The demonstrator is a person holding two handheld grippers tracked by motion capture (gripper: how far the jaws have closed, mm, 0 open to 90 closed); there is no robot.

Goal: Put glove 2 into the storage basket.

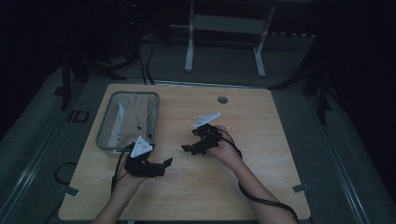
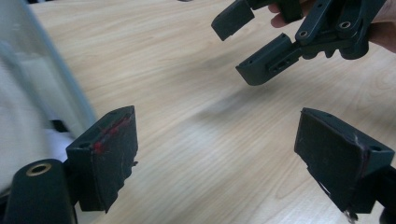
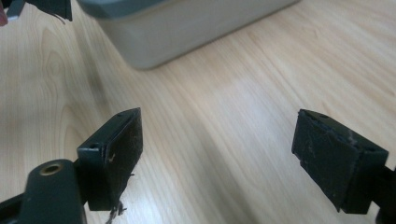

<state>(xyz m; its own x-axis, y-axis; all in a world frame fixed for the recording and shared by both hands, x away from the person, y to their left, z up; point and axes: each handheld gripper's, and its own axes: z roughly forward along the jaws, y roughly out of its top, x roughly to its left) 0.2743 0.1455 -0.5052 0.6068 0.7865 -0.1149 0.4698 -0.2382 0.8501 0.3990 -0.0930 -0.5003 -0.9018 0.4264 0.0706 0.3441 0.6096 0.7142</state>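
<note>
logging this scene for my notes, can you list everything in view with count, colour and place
wooden table with rounded corners: one, light wood, centre of the high view
round cable hole in the tabletop: one, grey, near the far edge
clear plastic bin with grey rim: one, on the table's far left part
beige cloth-like item in the bin: one, what it is cannot be told
white metal frame legs: two uprights, on the floor beyond the table
black cables: several, on the floor behind the bin
left gripper: one, black, jaws open, nothing between them, just in front of the bin
right gripper: one, black, jaws open and empty, near the table's centre
</note>
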